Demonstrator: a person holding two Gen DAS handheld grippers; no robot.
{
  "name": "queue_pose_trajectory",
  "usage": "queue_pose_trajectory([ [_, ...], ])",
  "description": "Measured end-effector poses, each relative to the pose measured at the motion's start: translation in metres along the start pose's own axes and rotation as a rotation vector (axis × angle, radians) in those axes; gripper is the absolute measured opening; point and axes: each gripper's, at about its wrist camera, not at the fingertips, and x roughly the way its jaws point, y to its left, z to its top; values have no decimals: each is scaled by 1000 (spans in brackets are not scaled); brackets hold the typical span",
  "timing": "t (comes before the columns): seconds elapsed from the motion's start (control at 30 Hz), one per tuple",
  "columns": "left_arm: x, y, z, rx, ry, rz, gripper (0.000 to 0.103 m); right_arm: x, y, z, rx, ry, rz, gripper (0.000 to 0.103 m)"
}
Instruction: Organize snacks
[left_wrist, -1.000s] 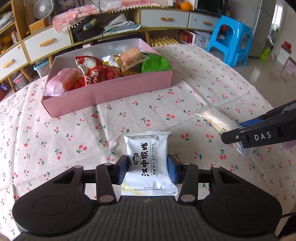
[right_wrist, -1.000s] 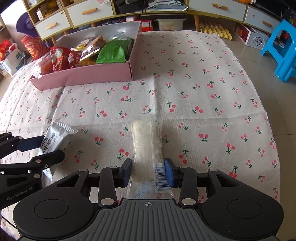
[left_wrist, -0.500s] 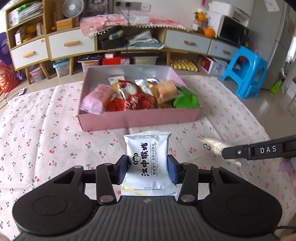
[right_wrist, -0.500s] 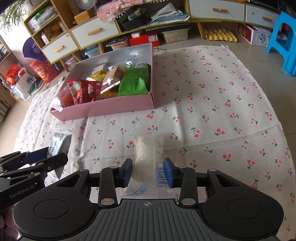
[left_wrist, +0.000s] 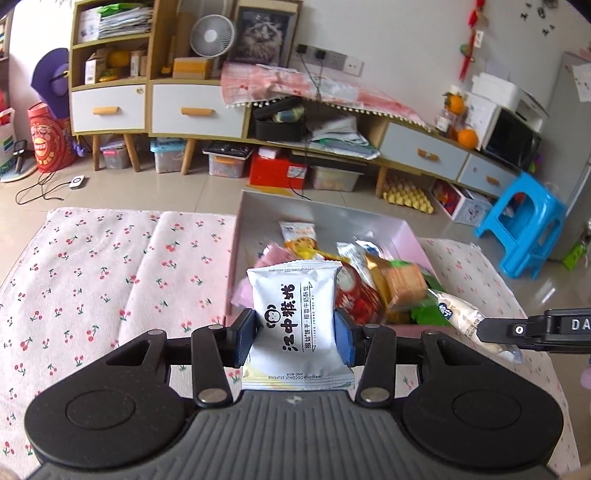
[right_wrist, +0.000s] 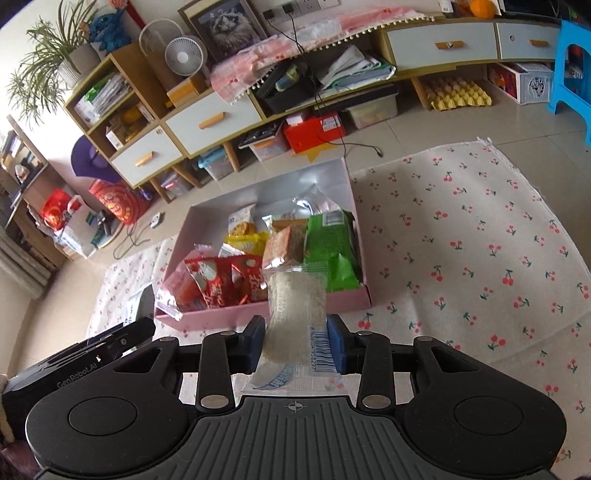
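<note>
Most snacks already sit in the pink box (right_wrist: 295, 302). My left fingers (left_wrist: 295, 338) grip a white packet (left_wrist: 295, 317), my right fingers (right_wrist: 296, 343) a clear-wrapped bar (right_wrist: 297, 306); both remain to drop in.

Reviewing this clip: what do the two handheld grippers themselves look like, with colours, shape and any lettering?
Both the left gripper and right gripper are matte black, with a ribbed grey centre plate, round side discs, silver pivot pins and blue finger pads. White lettering "GenRobot.AI" marks the left one's side; "DA" shows on the right's.
</note>
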Motion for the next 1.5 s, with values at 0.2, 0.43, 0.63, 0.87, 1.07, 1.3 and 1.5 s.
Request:
queue_pose_trajectory([
  [0.2, 23, 4, 24, 14, 6, 39, 42, 28, -2, 32, 9, -13, -14, 35],
  [0.43, 60, 9, 41, -14, 18, 29, 42, 70, -12, 61, 36, -25, 1, 35],
  [0.63, 81, 13, 49, -4, 29, 54, 42, 99, -18, 81, 45, -35, 10, 35],
  [0.87, 97, 12, 53, 26, 38, 78, 42, 125, -19, 88, 41, -38, 16, 36],
  [1.07, 106, 11, 54, 34, 45, 87, 42, 135, -15, 86, 24, -45, 36, 37],
  [1.3, 105, 8, 55, 40, 32, 105, 62, 131, -19, 90, 68, -47, 43, 45],
  [1.5, 94, 3, 57, 44, 32, 98, 77, 116, -19, 89, 81, -59, 36, 58],
])
